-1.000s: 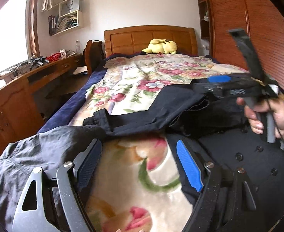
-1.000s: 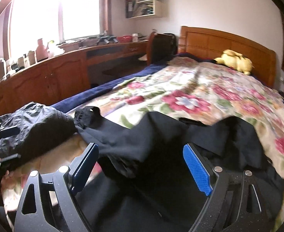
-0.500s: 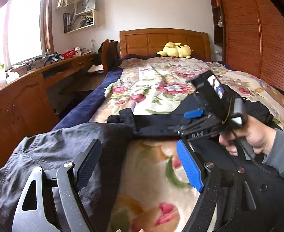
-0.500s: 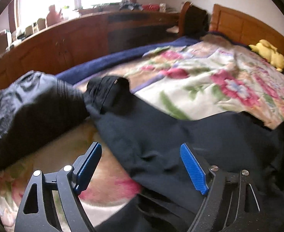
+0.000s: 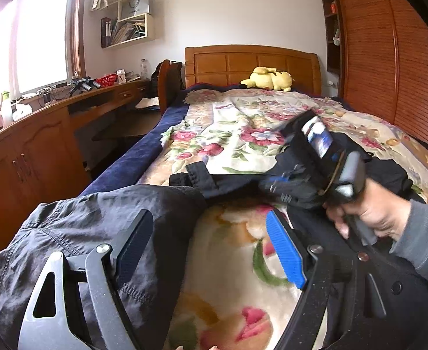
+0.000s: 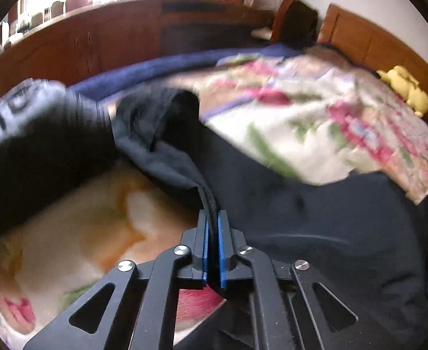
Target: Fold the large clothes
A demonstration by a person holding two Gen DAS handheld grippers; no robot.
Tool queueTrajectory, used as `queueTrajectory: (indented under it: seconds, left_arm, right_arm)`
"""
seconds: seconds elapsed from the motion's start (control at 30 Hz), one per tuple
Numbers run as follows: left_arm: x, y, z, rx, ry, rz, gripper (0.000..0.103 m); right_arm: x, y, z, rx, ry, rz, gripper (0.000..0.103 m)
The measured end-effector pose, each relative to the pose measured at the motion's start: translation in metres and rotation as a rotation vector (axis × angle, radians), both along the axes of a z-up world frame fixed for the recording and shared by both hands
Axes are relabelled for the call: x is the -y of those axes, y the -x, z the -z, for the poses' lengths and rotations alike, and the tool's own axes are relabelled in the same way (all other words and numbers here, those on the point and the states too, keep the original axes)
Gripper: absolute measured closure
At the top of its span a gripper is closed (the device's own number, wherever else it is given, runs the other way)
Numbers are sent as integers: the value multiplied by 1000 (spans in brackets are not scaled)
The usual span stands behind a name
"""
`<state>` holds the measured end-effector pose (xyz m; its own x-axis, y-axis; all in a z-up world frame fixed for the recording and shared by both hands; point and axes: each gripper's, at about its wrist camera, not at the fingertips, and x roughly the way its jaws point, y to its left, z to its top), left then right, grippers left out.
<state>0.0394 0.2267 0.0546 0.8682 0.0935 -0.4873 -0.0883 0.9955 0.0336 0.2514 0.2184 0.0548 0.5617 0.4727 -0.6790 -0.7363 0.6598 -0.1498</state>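
A black garment (image 6: 301,218) lies spread across the floral blanket, one sleeve end reaching left (image 5: 196,175). My right gripper (image 6: 212,215) is shut on a folded edge of this garment, and the dark fabric shows pinched between the blue pads. In the left wrist view a hand (image 5: 368,213) holds that right gripper (image 5: 275,182) low on the black cloth. My left gripper (image 5: 208,218) hangs open over bare blanket, with nothing between its fingers. Under its left finger lies a crumpled grey jacket (image 5: 82,233), also seen blurred at the left (image 6: 39,145).
The bed's floral blanket (image 5: 243,134) runs back to a wooden headboard (image 5: 251,64) with a yellow plush toy (image 5: 267,78). A long wooden desk (image 5: 39,145) and a chair (image 5: 167,78) stand along the left. A slatted wardrobe (image 5: 388,73) lines the right.
The right gripper came down onto the black garment and went from wide open to shut on its edge. The left gripper stayed open and shifted only slightly.
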Motion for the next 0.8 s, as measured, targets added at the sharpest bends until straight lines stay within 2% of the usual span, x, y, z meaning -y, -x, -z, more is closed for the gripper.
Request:
queueTrajectory:
  seconds: [0.27, 0.33, 0.43, 0.5, 0.6, 0.7, 0.8]
  left_arm:
    - [25, 2, -4, 28, 0, 52, 22]
    - [36, 1, -4, 31, -7, 74, 22]
    - [50, 0, -3, 26, -15, 111, 22]
    - [58, -1, -3, 23, -21, 129, 22]
    - [68, -2, -4, 20, -11, 158, 22]
    - [80, -3, -4, 14, -15, 181, 22]
    - [90, -3, -6, 17, -20, 196, 22]
  right_arm:
    - [72, 26, -113, 203, -244, 57, 100]
    - [100, 37, -137, 243, -295, 87, 100]
    - [144, 51, -158, 276, -355, 159, 100]
    - [171, 61, -161, 284, -365, 213, 100]
    - [213, 75, -147, 280, -327, 304, 100]
    - [249, 77, -117, 207, -281, 377, 100]
    - [274, 78, -79, 168, -184, 423, 100]
